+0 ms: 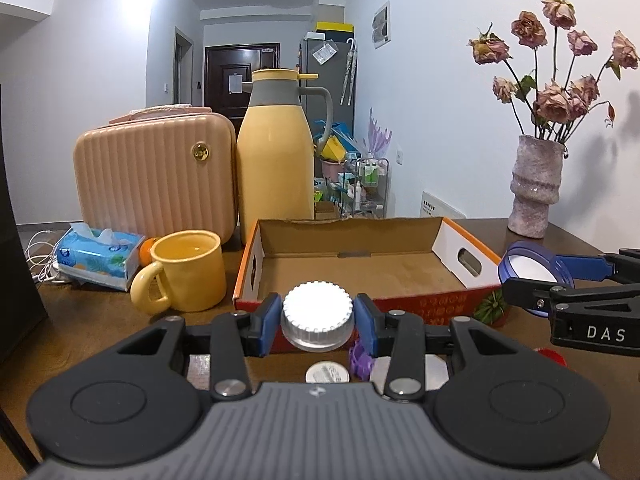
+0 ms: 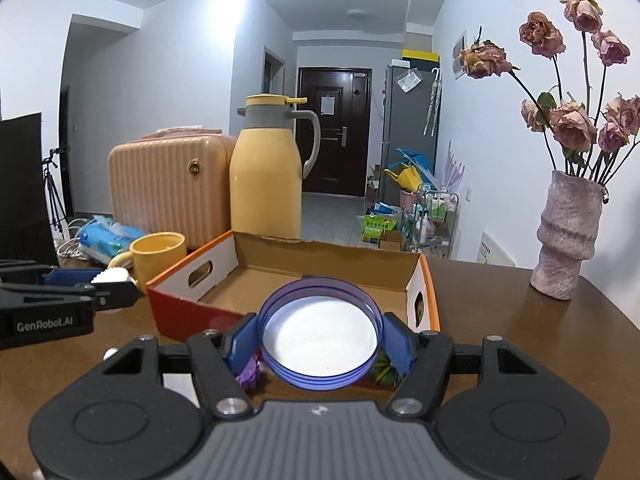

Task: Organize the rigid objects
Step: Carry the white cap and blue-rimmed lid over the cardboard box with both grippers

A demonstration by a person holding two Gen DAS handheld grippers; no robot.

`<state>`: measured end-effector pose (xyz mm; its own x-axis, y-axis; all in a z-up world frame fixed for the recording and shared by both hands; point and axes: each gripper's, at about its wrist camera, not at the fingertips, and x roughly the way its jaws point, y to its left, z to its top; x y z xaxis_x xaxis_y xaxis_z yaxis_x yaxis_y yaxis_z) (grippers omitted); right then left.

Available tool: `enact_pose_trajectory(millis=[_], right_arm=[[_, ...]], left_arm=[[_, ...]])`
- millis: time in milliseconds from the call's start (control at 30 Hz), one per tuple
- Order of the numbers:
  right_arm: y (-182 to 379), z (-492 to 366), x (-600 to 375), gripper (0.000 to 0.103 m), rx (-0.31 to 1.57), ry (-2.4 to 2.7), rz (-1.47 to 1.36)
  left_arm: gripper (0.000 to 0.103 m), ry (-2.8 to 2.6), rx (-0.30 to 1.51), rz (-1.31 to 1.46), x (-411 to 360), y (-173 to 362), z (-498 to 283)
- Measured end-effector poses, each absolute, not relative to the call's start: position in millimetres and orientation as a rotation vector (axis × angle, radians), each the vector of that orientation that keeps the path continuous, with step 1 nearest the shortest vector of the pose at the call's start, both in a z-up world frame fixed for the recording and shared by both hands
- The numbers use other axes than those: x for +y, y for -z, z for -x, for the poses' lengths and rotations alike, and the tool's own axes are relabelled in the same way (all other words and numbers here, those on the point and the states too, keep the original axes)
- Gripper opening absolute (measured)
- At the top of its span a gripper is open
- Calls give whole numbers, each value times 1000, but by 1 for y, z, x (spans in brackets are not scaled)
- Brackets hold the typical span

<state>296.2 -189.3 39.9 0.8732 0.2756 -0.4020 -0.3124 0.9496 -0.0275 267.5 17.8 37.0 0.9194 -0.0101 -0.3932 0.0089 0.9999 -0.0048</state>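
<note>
— Cardboard is what both loads face: the open cardboard box (image 1: pixel 360 268) with its orange rim lies straight ahead of each gripper, beyond the fingertips, on the brown table (image 2: pixel 520 320).

— And what does each one carry?

— The left gripper (image 1: pixel 318 322) is clamped on a white ribbed cap (image 1: pixel 317 312), its blue pads (image 1: pixel 269 316) pressed to opposite sides. The right gripper (image 2: pixel 320 336) is closed around a blue-rimmed lid (image 2: pixel 320 332) with a white inside, held open-side up.

— Which is nearer the box?

— By the look of it, the right one. In its wrist view the lid's far edge overlaps the box's near wall, and from the left wrist view the same lid (image 1: pixel 534 270) hangs just beside the box's right-hand corner. The cap sits just short of the red front wall, so the left needs a little more forward travel.

— Anything in the way?

— A purple toy (image 1: pixel 360 358) and a round silver disc (image 1: pixel 328 372) lie on the table below the left gripper, on the near side of the box. A yellow mug (image 1: pixel 188 270) stands just left of the box, clear of both paths, probably.
</note>
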Motion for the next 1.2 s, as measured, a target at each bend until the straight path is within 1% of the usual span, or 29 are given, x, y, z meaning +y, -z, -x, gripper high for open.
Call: enact_pose_trajectory(millis=[600,1200], right_arm=[[-49,-350,-187,65,419,-296,58],[-28,-412,-189,65,516,-266,52]], left_arm=[[41,-10,397,21,12,-46,-323],[41,-37,440,23,12,-35,-382]])
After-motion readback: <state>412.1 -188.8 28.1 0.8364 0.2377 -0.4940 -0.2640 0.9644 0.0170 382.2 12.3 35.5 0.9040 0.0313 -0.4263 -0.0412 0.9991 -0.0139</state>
